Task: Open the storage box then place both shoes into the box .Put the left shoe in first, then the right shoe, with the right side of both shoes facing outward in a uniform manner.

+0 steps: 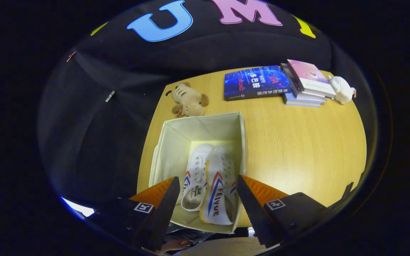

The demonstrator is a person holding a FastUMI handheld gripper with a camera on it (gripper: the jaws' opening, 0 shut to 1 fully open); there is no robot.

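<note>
A cream fabric storage box (176,135) stands open on the wooden table. Two white canvas shoes lie inside it side by side. The left-hand one (195,174) shows its laces and insole. The right-hand one (220,185) lies on its side with red and blue stripes facing up. My gripper (206,188) hovers above the box with its fingers wide apart and nothing between them. Both shoes show in the gap between the fingers, below them.
A brown plush toy (189,100) lies just beyond the box. Farther back are a blue book (256,82), a stack of books (308,84) and a small white figurine (342,90). Bare table (297,149) stretches right of the box; its left edge runs close to the box.
</note>
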